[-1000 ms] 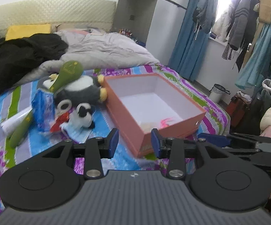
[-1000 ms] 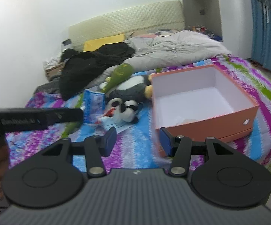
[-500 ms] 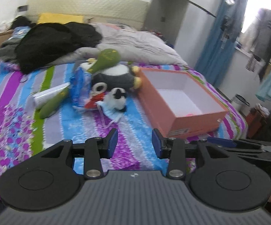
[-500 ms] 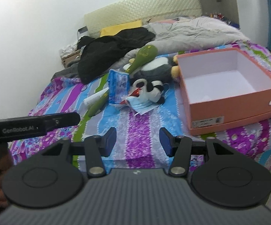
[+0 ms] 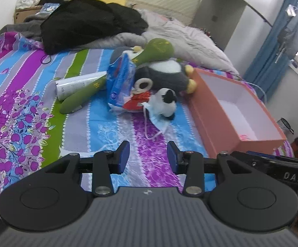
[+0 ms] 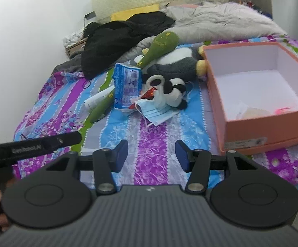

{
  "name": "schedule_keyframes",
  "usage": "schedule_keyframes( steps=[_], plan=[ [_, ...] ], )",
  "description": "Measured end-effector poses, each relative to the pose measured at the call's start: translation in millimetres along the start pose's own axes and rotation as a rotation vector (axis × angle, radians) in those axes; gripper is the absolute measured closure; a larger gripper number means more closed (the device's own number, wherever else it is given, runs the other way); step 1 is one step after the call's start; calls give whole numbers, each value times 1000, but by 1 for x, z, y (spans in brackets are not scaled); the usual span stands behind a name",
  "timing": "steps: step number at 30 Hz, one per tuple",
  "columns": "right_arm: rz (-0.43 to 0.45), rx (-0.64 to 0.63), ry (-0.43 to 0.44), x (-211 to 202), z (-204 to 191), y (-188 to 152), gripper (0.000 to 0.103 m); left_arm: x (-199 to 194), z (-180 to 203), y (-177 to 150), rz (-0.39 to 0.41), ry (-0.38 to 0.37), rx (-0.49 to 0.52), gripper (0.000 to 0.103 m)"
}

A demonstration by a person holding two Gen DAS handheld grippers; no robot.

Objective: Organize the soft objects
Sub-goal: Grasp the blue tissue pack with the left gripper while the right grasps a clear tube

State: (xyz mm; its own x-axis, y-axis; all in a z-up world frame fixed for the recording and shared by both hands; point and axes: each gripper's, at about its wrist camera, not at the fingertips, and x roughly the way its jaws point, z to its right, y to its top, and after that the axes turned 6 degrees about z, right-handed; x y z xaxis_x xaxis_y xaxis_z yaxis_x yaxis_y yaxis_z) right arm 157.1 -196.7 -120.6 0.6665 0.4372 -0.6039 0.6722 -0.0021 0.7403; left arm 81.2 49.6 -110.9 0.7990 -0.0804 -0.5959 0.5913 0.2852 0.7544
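Both the left gripper and the right gripper hover spread and empty over the striped bedspread; the small black-and-white plush panda lies beside the open orange cardboard box, so pinch its body squarely, clear of the blue face mask

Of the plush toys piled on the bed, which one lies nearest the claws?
The small black-and-white plush, lying on the blue face mask at the front of the pile. The big grey penguin plush and the green plush lie behind it.
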Motion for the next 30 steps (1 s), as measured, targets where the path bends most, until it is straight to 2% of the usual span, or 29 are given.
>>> schedule_keyframes(
  steps=[9, 19, 25, 30],
  plan=[
    [-69, 46, 19, 73, 13, 24, 49, 76, -36, 19, -15, 56, -48, 57],
    [-150, 27, 7, 159, 21, 48, 50, 170, -67, 29, 3, 64, -134, 58],
    [-147, 83, -27, 200, 31, 57, 50, 201, -79, 38, 37, 59, -152, 58],
    [-169, 122, -40, 229, 41, 57, 55, 220, -87, 41, 23, 30, -160, 59]
  ],
)
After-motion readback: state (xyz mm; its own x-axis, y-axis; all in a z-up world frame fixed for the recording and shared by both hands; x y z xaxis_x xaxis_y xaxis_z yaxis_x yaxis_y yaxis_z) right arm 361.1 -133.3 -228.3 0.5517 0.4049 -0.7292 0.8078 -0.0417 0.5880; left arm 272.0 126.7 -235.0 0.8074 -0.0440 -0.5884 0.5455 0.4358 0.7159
